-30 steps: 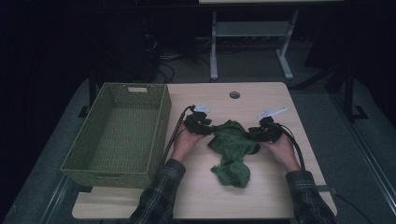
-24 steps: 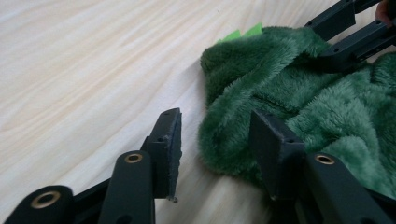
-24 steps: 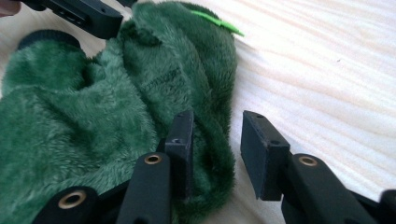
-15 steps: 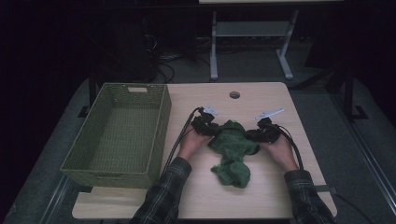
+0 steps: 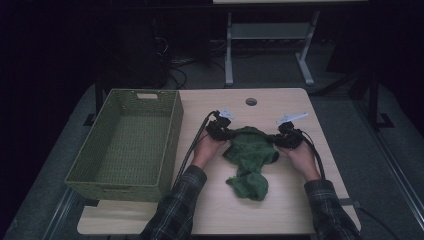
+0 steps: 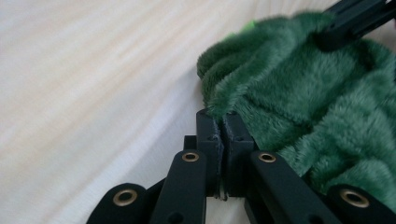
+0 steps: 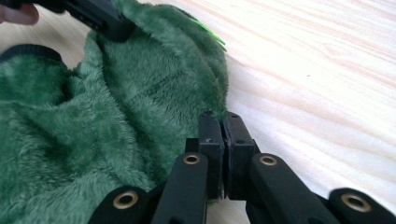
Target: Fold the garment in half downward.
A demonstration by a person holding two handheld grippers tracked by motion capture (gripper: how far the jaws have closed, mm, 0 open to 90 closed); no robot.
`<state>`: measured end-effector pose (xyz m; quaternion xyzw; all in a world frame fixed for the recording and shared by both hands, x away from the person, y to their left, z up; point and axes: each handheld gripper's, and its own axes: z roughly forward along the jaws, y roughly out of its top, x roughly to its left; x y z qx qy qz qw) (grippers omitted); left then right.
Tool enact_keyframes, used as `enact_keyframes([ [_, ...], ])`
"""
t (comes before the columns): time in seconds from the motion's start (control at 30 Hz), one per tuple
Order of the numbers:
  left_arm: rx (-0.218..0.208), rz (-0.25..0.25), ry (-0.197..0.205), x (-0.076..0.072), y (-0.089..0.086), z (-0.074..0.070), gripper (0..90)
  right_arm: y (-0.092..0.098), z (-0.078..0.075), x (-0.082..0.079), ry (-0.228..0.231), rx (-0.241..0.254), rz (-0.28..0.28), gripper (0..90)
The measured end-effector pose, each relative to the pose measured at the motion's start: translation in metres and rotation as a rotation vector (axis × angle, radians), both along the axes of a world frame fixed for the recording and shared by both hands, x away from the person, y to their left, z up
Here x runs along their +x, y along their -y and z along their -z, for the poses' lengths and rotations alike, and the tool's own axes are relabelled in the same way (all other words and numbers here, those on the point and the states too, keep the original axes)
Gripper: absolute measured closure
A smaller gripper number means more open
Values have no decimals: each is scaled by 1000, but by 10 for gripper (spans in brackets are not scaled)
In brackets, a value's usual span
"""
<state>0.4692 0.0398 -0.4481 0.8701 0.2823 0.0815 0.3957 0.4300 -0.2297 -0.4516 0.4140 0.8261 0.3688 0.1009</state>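
Observation:
A rumpled green fleece cloth [image 5: 248,155] lies on the light wooden table [image 5: 280,210]. My left gripper [image 5: 231,135] is at the cloth's upper left edge and my right gripper [image 5: 273,140] at its upper right edge, both low on the table. In the left gripper view the left gripper [image 6: 223,122] has just been closing and pinches the edge of the cloth [image 6: 317,102]. In the right gripper view the right gripper [image 7: 223,122] has also just been closing, with the hem of the cloth [image 7: 93,121] caught at its tips. Each view shows the other gripper [image 6: 355,18] [image 7: 93,16] across the cloth.
An olive woven basket [image 5: 172,135] stands at the table's left side, close to the left forearm. A round cable hole [image 5: 251,102] sits in the table's far edge. Black cables trail from both grippers. Beyond the table stands a grey metal frame [image 5: 229,55] on dark floor.
Both grippers have edged in onto the cloth's upper corners, the left one shifting slightly right. The cloth's lower part lies as before.

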Motion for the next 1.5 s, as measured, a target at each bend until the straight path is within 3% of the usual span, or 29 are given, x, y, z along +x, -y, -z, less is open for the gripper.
enact_keyframes([
  [0.1, -16, -7, 17, 5, 0, -8, 872, 6, -9, 5, 35, 44, 22, 877],
  [0.13, -31, -15, 20, 6, 0, -10, 872, 8, -11, 9, 11, 48, 21, 877],
  [0.23, -32, -17, 26, 10, 1, -16, 871, 11, -16, 16, 38, 72, 45, 879],
  [0.3, -34, -20, 37, 13, 3, -21, 871, 12, -19, 22, 20, 66, 48, 879],
  [0.37, -31, -19, 53, 16, 3, -27, 870, 12, -25, 25, 52, 79, 64, 878],
  [0.43, -45, -28, 62, 19, 3, -33, 869, 13, -30, 30, 41, 79, 62, 879],
  [0.5, -63, -35, 74, 21, 4, -40, 869, 13, -37, 31, 74, 82, 73, 879],
  [0.57, -77, -28, 88, 19, 5, -46, 869, 15, -44, 32, 72, 91, 72, 879],
  [0.7, -91, -8, 101, 11, 7, -51, 868, 17, -52, 25, 93, 109, 58, 878],
  [1.03, -166, 31, 110, -13, 3, -58, 868, 23, -50, -3, 95, 127, 16, 877],
  [1.1, -164, 41, 114, -18, 3, -57, 868, 24, -50, -7, 95, 132, 7, 876],
  [1.13, -164, 46, 117, -20, 3, -57, 869, 25, -50, -11, 116, 139, 8, 876],
  [1.3, -171, 59, 122, -32, 2, -55, 868, 27, -48, -20, 108, 145, -9, 876],
  [1.37, -169, 66, 125, -36, 1, -53, 868, 27, -49, -26, 134, 150, -10, 876],
  [1.5, -164, 79, 128, -45, 0, -51, 868, 27, -48, -34, 118, 157, -27, 873],
])
